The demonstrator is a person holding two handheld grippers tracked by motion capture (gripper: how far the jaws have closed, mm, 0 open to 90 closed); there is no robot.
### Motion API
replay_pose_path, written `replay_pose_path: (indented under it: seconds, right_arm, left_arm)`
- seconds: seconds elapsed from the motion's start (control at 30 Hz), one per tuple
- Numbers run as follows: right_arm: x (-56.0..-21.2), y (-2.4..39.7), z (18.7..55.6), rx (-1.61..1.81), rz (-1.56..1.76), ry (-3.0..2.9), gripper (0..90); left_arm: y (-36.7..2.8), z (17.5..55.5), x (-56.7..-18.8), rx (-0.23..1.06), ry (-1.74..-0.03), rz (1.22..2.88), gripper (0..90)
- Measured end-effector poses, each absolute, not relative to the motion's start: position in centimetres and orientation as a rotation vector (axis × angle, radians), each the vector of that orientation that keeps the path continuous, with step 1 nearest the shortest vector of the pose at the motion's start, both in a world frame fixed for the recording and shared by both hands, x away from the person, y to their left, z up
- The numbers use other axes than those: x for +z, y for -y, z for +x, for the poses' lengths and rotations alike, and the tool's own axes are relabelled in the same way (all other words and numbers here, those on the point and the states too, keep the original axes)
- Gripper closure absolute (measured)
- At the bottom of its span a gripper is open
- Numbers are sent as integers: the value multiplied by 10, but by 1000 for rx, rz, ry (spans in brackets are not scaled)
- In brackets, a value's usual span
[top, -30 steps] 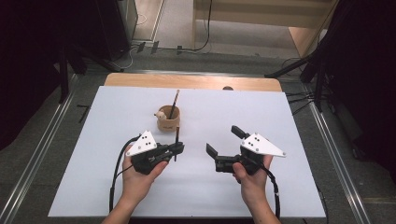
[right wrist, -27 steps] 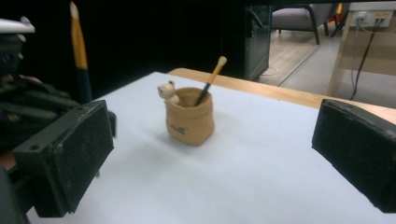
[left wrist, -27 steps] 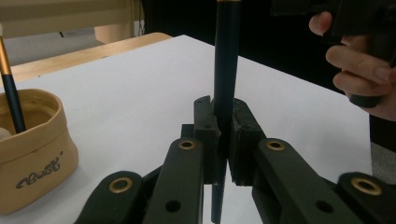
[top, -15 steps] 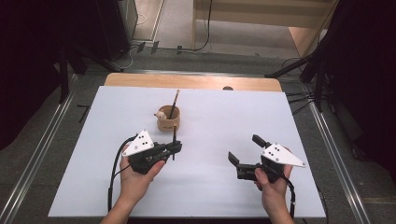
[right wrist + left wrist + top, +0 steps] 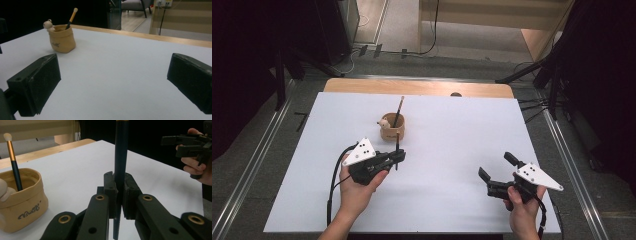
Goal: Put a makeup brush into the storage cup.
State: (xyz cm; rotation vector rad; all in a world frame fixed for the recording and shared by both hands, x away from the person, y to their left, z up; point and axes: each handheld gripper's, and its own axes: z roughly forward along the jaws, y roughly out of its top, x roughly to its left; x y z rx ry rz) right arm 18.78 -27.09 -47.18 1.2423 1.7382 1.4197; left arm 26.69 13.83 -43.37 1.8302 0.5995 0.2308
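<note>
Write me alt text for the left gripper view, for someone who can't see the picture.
The left gripper is clamped on an upright dark brush handle above a white table. At left stands a tan pouch-like holder with a second brush in it; at far right a hand holds the right gripper.

Dark cursive script on tan pouch [image 5: 21, 199], too blurred to read, perhaps "Chest"
</note>
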Motion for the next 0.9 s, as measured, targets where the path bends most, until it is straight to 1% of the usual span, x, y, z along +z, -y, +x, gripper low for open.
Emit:
replay_pose_path:
  seconds: [0.17, 0.37, 0.9]
  right_arm:
    - [-483, 282, 183, 1370, 1258, -1743, 0]
    - [-485, 293, 181, 1365, 1269, -1717, 0]
    - [-489, 295, 182, 1356, 1256, -1740, 0]
  left_arm:
    - [-139, 269, -430, 253, -604, 1826, 849]
    - [-144, 278, -422, 272, -619, 1796, 849]
    - [-155, 302, -407, 319, -661, 1752, 849]
